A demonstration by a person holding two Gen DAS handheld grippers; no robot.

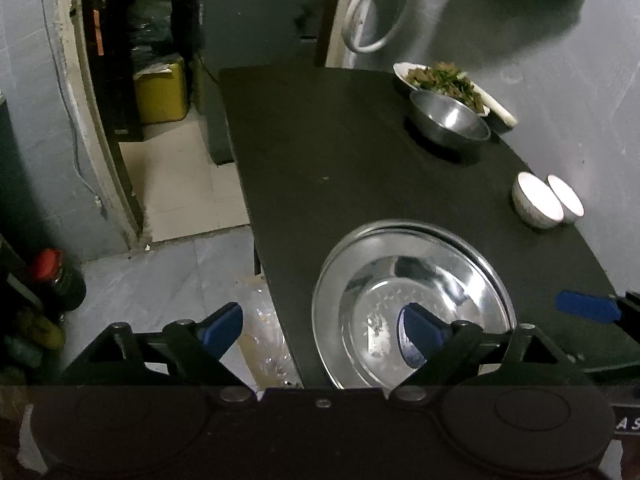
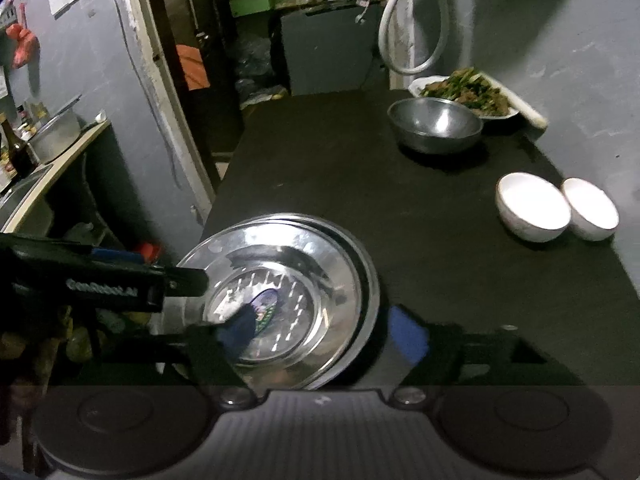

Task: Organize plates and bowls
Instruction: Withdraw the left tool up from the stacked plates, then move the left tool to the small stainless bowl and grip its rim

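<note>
The counter point(image 1: 320, 152) carries the stacked steel plates point(image 1: 412, 304) at its near edge, directly beneath both grippers. The left gripper point(image 1: 320, 326) and right gripper point(image 2: 320, 330) straddle opposite rims, fingers spread wide, gripping nothing.

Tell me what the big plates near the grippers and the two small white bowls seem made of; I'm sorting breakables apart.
Big plates: likely stainless steel, polished; they mirror the lamp light and the gripper pads. Small white bowls: probably glazed ceramic or porcelain, judging by the smooth, opaque white gloss, though melamine can't be ruled out.
</note>
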